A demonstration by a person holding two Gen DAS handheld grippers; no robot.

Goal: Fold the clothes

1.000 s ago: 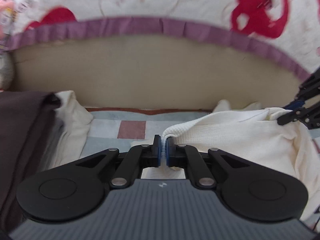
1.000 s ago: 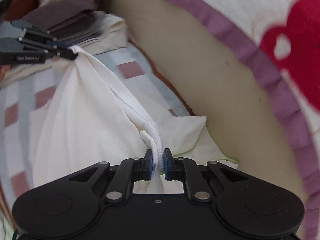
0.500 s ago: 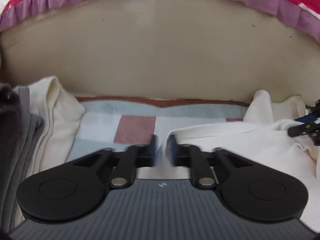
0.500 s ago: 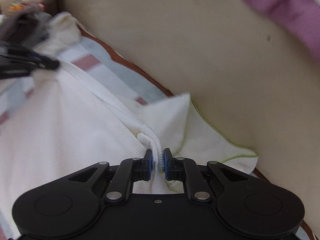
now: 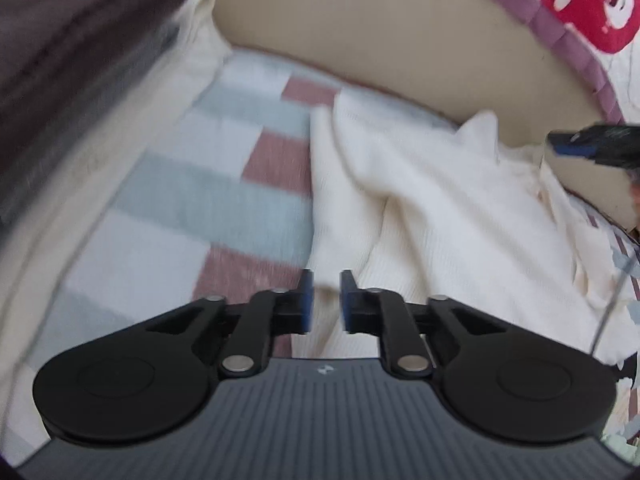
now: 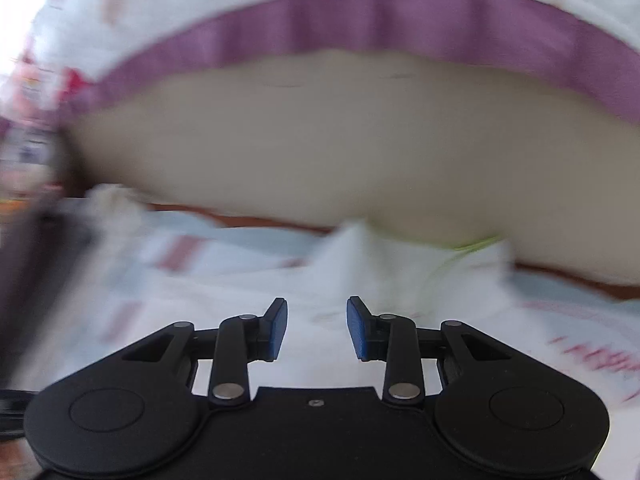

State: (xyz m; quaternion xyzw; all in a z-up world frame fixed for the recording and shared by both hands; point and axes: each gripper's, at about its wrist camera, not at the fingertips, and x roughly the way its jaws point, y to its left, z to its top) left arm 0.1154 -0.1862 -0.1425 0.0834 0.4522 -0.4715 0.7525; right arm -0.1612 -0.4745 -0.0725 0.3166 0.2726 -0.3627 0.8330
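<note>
A cream white knit garment [image 5: 432, 208] lies rumpled on the checked bed cover [image 5: 224, 200]. My left gripper [image 5: 324, 300] hovers over its near edge, open, with nothing between the fingers. In the right wrist view the same garment [image 6: 360, 264] is blurred; its far corner shows a green trimmed edge. My right gripper [image 6: 316, 328] stands open above the cloth and holds nothing. The tip of the right gripper [image 5: 592, 144] shows at the right edge of the left wrist view.
A stack of folded clothes [image 5: 72, 64], dark brown and grey over cream, sits at the left. A beige padded wall [image 6: 340, 152] runs along the back, with a white, red and purple quilt [image 6: 400, 20] above it.
Both grippers opened and let go of the white garment, which has dropped onto the bed. Both cameras swung, the left one tilting down and right.
</note>
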